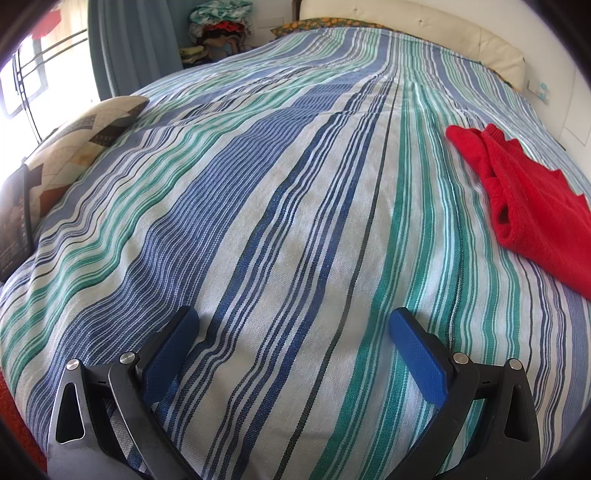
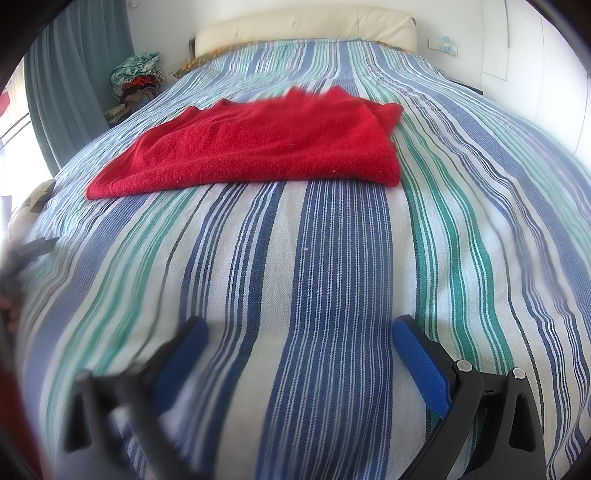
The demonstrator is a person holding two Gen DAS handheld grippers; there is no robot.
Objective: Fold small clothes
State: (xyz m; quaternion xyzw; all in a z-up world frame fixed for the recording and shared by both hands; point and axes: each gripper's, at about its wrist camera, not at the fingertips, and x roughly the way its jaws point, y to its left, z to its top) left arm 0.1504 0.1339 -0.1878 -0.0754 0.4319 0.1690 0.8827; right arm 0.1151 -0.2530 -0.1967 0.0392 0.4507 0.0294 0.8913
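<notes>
A red knitted garment [image 2: 258, 147] lies folded on the striped bedspread [image 2: 332, 277], ahead of my right gripper [image 2: 299, 325]. In the left wrist view the same garment [image 1: 528, 199] lies at the right. My left gripper [image 1: 293, 317] is open and empty, low over the bedspread [image 1: 258, 221], well to the left of the garment. My right gripper is open and empty too, a short way in front of the garment's near edge. The right view is partly blurred on its left side.
A patterned cushion [image 1: 77, 147] lies at the bed's left edge. A pile of clothes [image 1: 221, 26] stands beside the curtain [image 1: 129, 44]. A cream headboard [image 2: 306, 26] closes the far end. The other gripper [image 2: 26, 254] shows blurred at the left.
</notes>
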